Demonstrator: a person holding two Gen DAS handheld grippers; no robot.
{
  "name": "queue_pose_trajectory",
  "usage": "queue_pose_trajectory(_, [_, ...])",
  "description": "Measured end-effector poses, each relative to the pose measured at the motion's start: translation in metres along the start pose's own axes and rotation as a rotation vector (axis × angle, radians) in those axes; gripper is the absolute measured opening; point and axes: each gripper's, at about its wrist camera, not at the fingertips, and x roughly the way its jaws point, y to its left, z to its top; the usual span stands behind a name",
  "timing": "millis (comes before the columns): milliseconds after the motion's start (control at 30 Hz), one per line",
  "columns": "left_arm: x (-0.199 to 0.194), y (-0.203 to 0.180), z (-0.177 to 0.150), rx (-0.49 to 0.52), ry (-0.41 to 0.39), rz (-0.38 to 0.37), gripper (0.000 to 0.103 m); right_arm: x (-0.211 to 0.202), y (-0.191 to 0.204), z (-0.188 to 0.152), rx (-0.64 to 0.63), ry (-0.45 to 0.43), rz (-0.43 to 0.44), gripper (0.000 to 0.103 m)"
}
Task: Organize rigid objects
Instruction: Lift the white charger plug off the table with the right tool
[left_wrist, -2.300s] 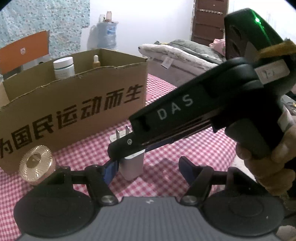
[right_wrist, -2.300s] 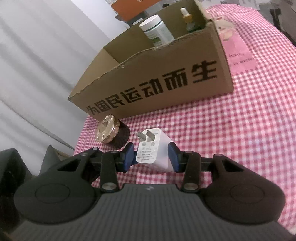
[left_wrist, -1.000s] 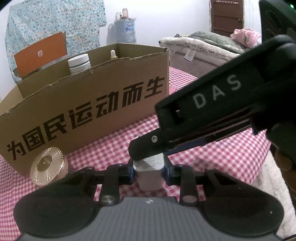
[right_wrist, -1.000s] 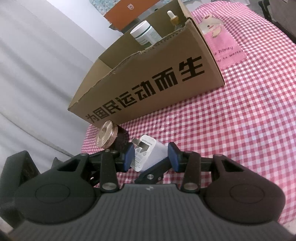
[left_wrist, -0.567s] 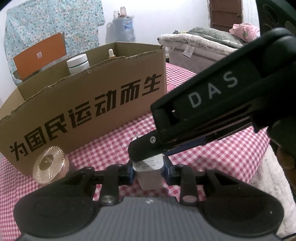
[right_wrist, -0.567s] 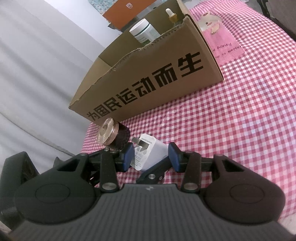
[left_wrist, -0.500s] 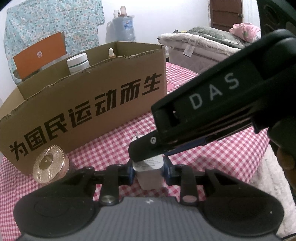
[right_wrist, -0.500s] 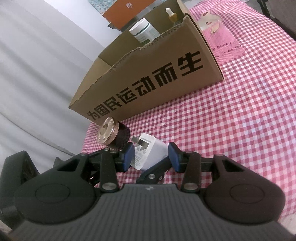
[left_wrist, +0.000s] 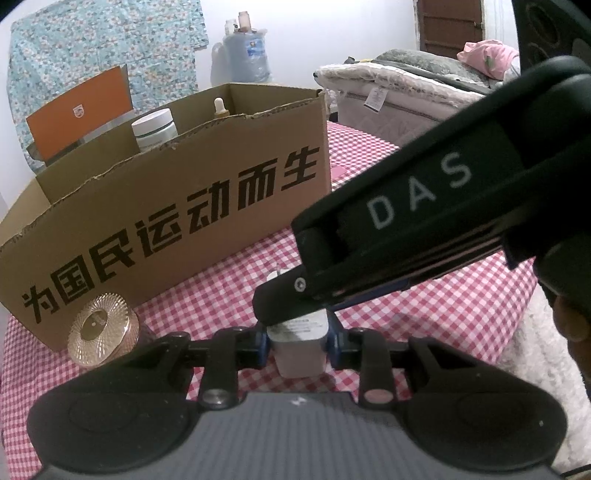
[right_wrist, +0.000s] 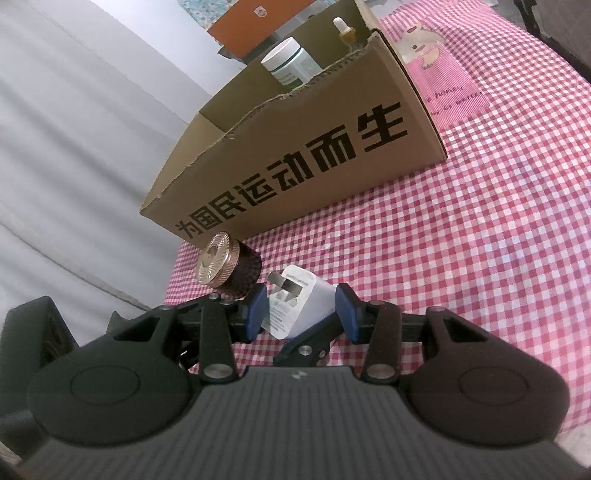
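Note:
A white charger plug (left_wrist: 299, 349) (right_wrist: 314, 299) is held just above the red-checked tablecloth (right_wrist: 461, 258). My left gripper (left_wrist: 297, 341) is shut on its body. My right gripper (right_wrist: 301, 314) is shut on it too, blue pads on both sides, prongs pointing away. In the left wrist view the right gripper's black finger (left_wrist: 406, 229) crosses over the plug and hides its top. A gold-lidded jar (left_wrist: 99, 328) (right_wrist: 221, 264) stands by the near left corner of the open cardboard box (left_wrist: 184, 206) (right_wrist: 295, 155).
Inside the box stand a white jar (left_wrist: 155, 127) (right_wrist: 291, 61) and a dropper bottle (left_wrist: 220, 108) (right_wrist: 343, 31). A pink card (right_wrist: 447, 92) lies right of the box. A white curtain (right_wrist: 92, 129) hangs past the table's left edge. A bed (left_wrist: 406, 85) stands behind.
Since the earliest frames my left gripper has come in and shut on the plug that the right gripper holds. Over the last second nothing has visibly moved.

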Motion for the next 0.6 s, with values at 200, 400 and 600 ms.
queue_pose_trajectory(200, [-0.0001,-0.0002,0.0,-0.002,0.0,0.0,0.03,0.0012,0.0011,0.0006,0.002,-0.002,0.002,0.041])
queue_pose_trajectory(400, [0.0,0.0001,0.0001,-0.003,0.0,-0.001,0.03,0.0006,0.0004,0.0005,0.003,-0.002,0.003,0.041])
queue_pose_trajectory(600, [0.0003,0.0002,0.0002,-0.001,0.001,0.003,0.03,0.0003,0.0,0.0005,0.006,-0.004,0.005,0.041])
